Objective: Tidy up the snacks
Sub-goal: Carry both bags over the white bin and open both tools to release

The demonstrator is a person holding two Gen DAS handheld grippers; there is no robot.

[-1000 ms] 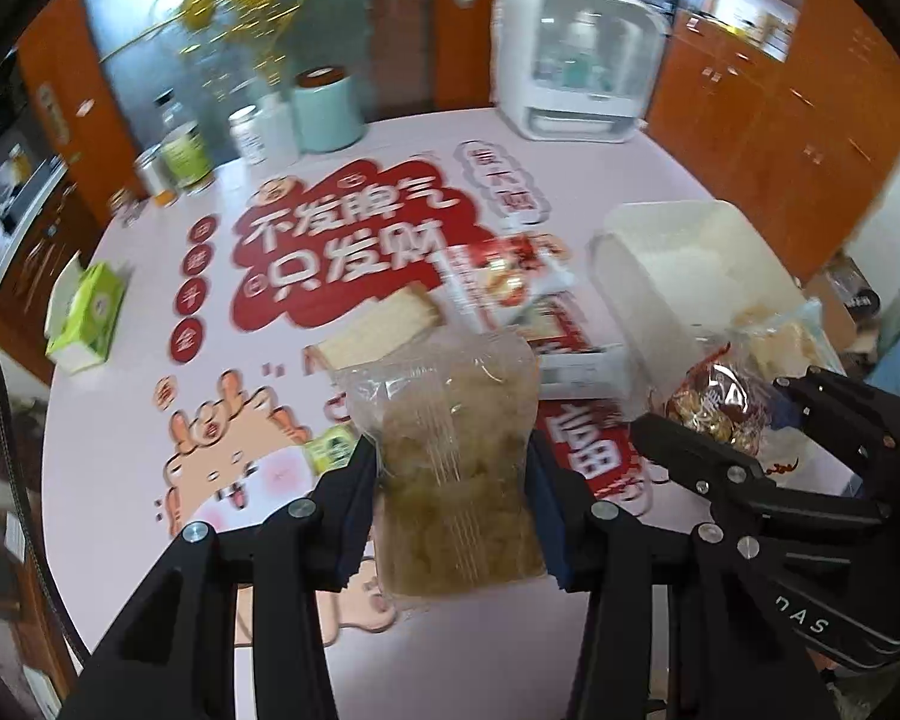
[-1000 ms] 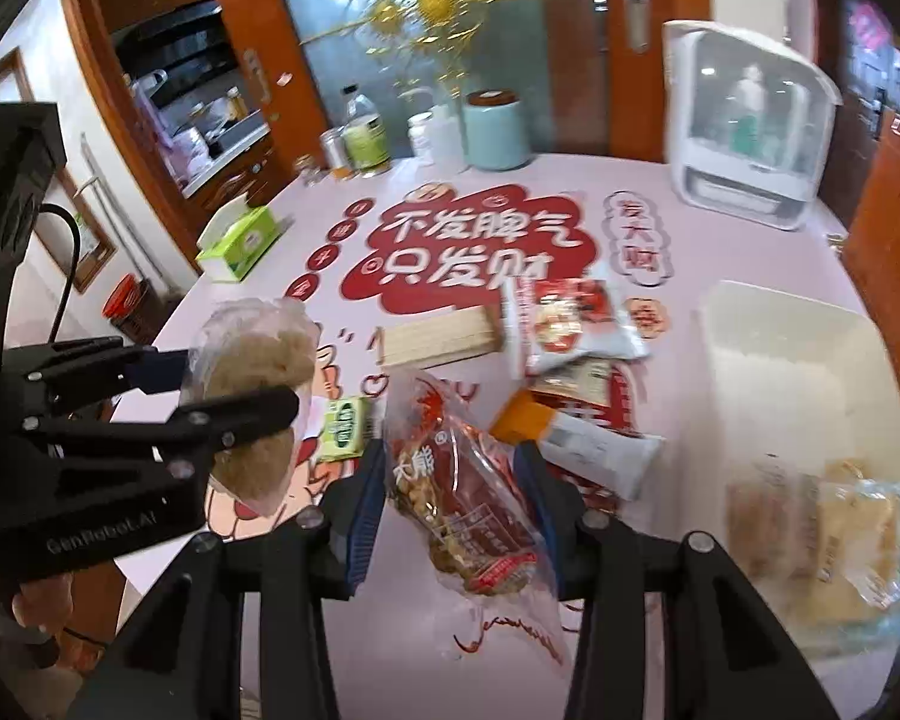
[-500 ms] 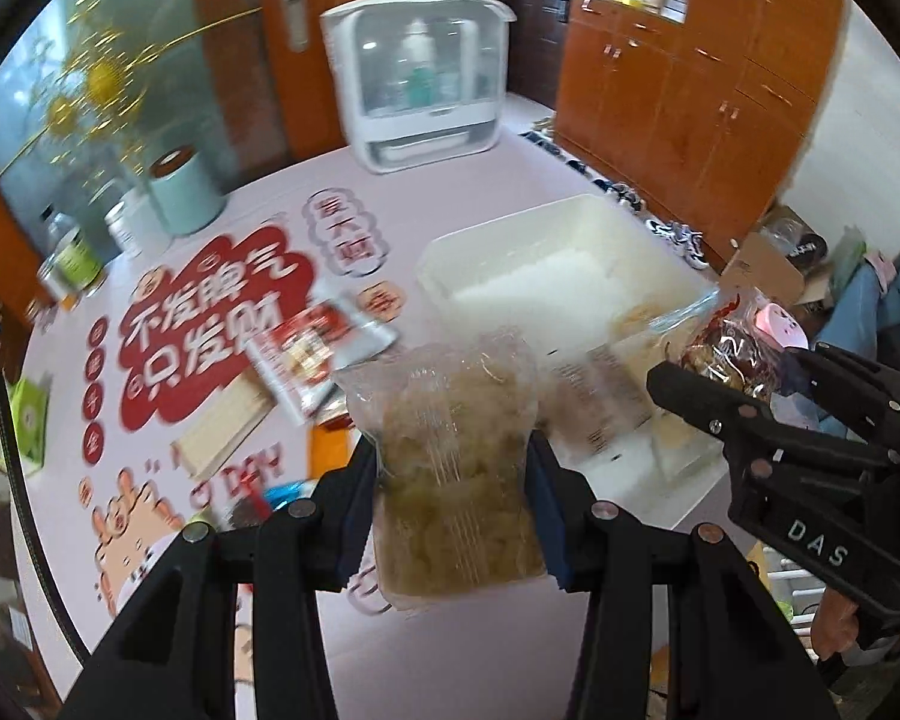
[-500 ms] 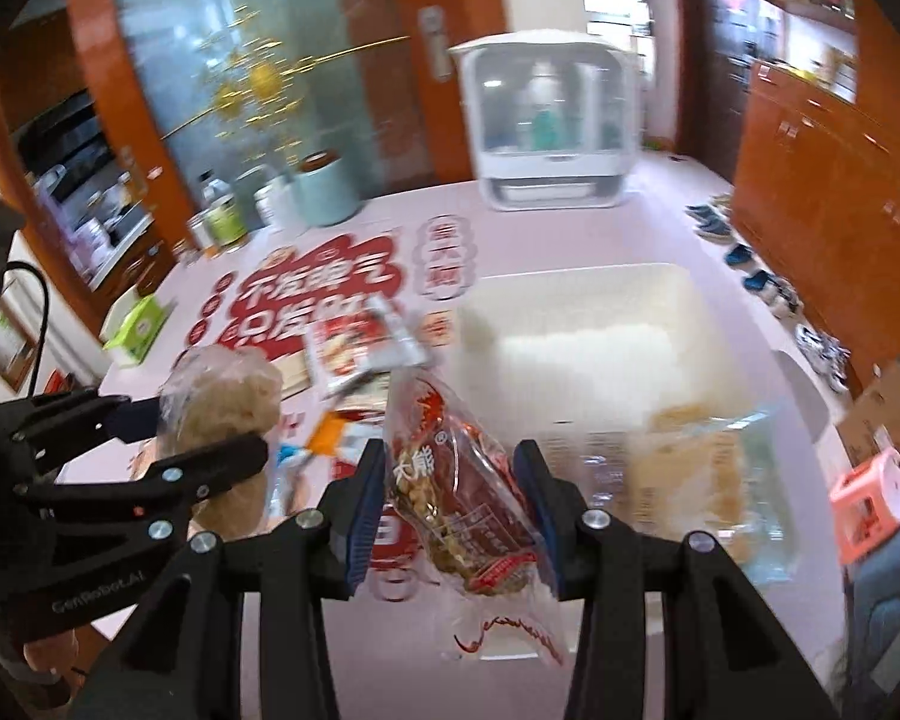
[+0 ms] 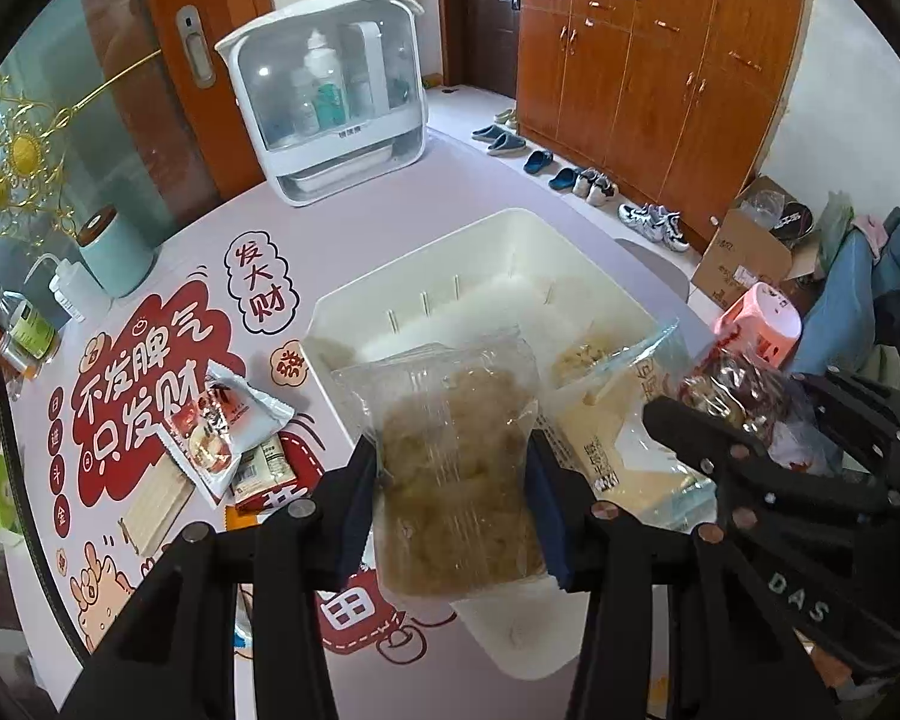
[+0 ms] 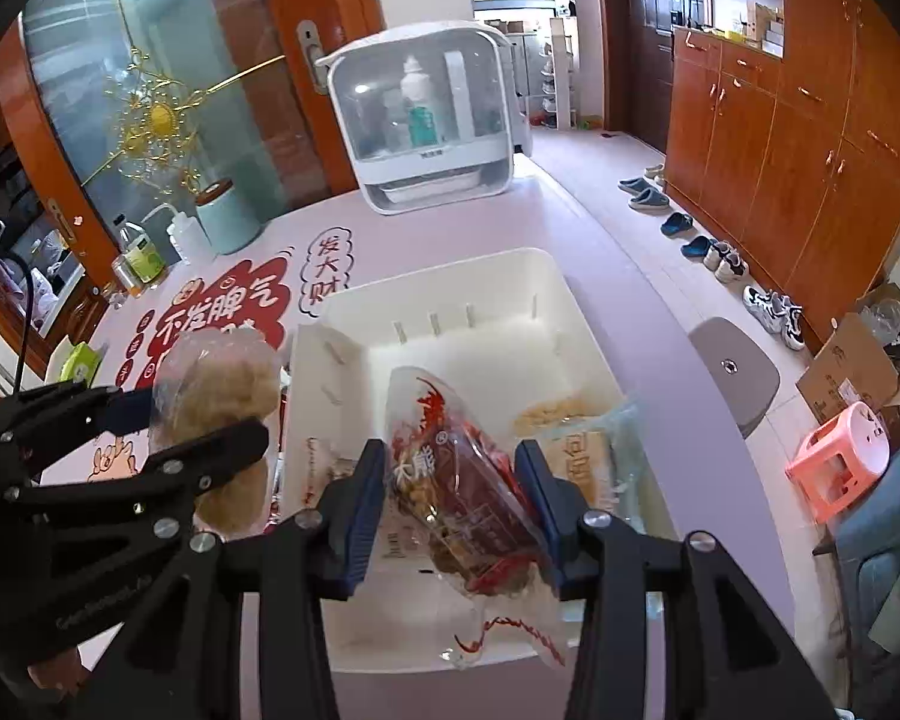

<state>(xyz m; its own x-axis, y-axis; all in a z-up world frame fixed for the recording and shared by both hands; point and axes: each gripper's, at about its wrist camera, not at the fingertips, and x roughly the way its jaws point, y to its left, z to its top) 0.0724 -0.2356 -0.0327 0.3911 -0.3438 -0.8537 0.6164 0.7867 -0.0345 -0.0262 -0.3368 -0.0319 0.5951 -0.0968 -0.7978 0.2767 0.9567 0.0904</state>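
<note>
The left gripper (image 5: 453,468) has its jaws clenched on a clear bag of pale crunchy snacks (image 5: 456,468), squeezed at both sides. The right gripper (image 6: 450,498) grips a red snack bag (image 6: 462,492) the same way. Both bags hang in the air over the white bin (image 5: 510,240), which sits on the pink bench (image 5: 390,204).

One see-through bag (image 5: 618,420) lies in the bin already, on the right side. More snacks wait on the bench to the left — a red and white packet (image 5: 222,426) and a pale wafer block (image 5: 156,501).

What could go wrong? The two grippers are very close together, so they could bump when they let go. The pale bag hangs over the bin's near left wall; if it drops now, it may catch on the rim and slide out onto the bench. The red bag's loose tail hangs low and could snag the near edge.

The far half of the bin is bare — lots of room there. The bench edge runs close on the right of the bin.
</note>
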